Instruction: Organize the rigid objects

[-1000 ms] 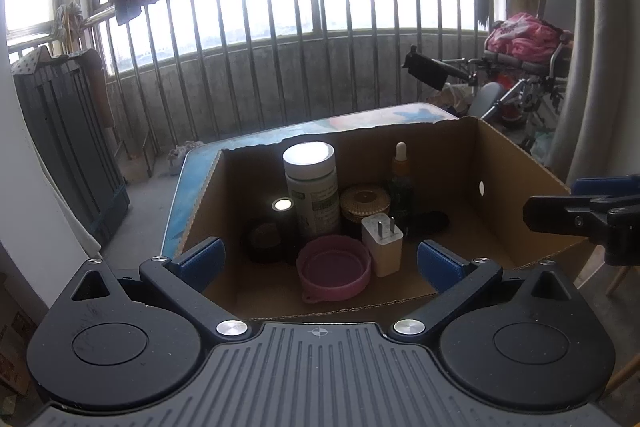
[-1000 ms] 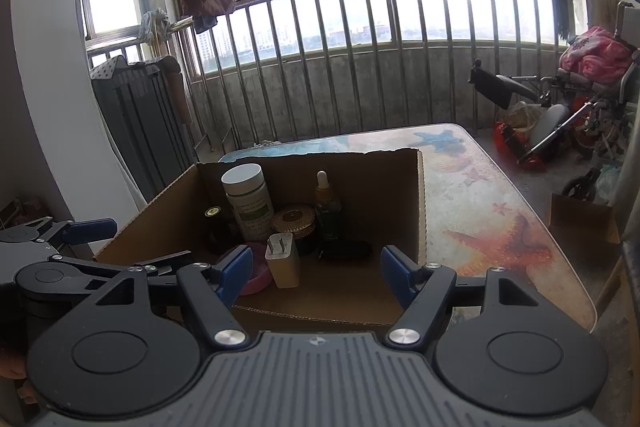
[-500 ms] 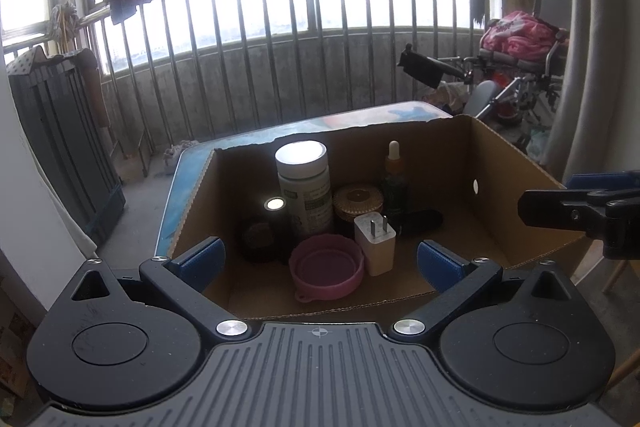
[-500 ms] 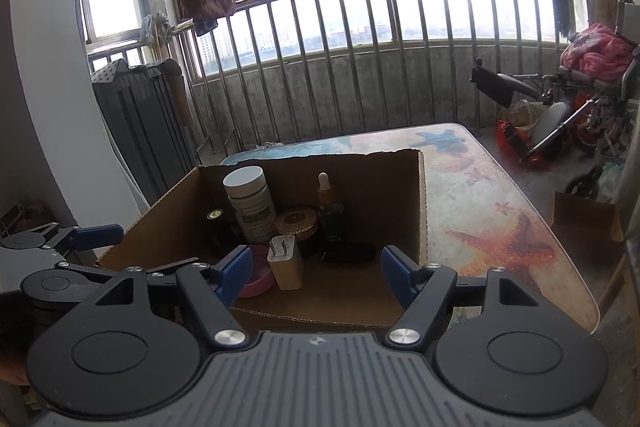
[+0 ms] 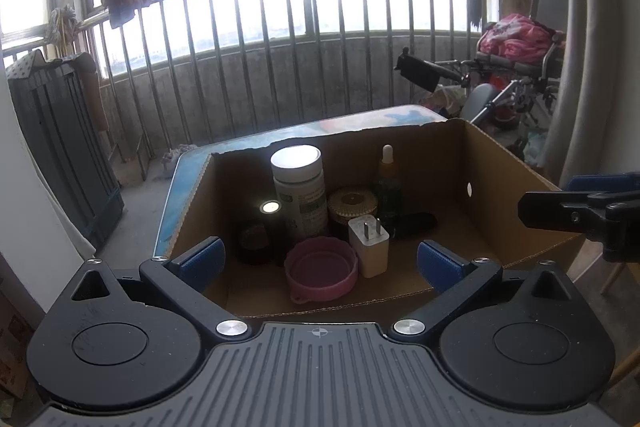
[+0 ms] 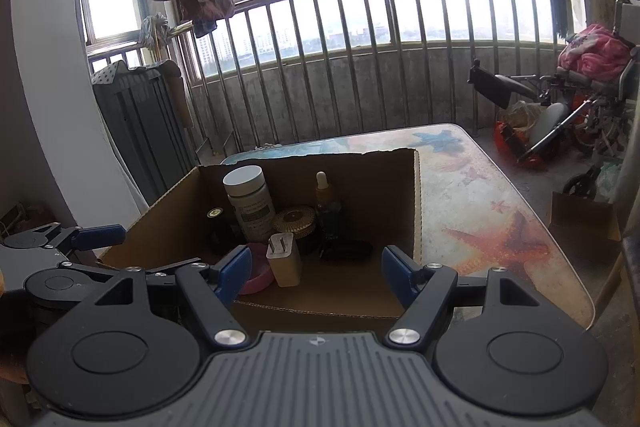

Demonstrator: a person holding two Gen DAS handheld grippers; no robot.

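Open brown cardboard box (image 5: 500,183) holds a white plug adapter (image 5: 369,247); before it, left gripper (image 5: 320,261) and right gripper (image 6: 316,273) both released, empty.

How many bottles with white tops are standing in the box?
2. The big white-capped bottle stands toward the back left of the cardboard box. The small dropper bottle stands to its right, near the back wall. Others may hide behind them.
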